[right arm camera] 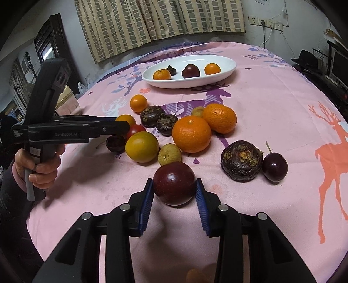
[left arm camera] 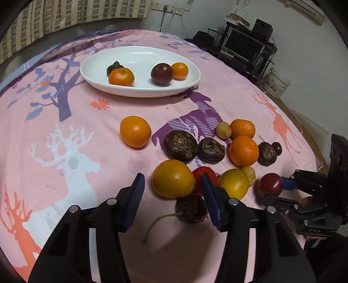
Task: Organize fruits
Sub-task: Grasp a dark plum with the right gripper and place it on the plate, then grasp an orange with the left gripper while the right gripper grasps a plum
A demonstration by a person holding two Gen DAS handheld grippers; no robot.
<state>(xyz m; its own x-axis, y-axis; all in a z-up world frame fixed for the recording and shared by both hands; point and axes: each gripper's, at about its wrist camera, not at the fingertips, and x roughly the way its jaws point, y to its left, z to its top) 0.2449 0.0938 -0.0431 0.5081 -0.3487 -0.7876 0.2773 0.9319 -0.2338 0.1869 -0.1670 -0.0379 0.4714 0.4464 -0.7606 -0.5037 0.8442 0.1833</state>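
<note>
Right gripper [right arm camera: 174, 196] ribbed fingers clasping smooth round plum [right arm camera: 174, 186], left gripper [left arm camera: 173, 204] fingers spread, glossy oval plate [left arm camera: 191, 83]

Pink tablecloth [left arm camera: 228, 91] with deer and tree prints covers the table. Striped curtain [right arm camera: 161, 19] hangs behind the far edge. Wall sockets [left arm camera: 167, 7] with plugged cables beside it. Past the right edge: black rack with monitor [left arm camera: 243, 45], speaker [left arm camera: 262, 27], white bucket [left arm camera: 277, 82], black hat [right arm camera: 306, 57].

Glossy white ceramic plate [left arm camera: 191, 83], matt pink cloth [left arm camera: 228, 91], ribbed blue pads [right arm camera: 146, 204], wrinkled rough water chestnuts [right arm camera: 241, 161].
</note>
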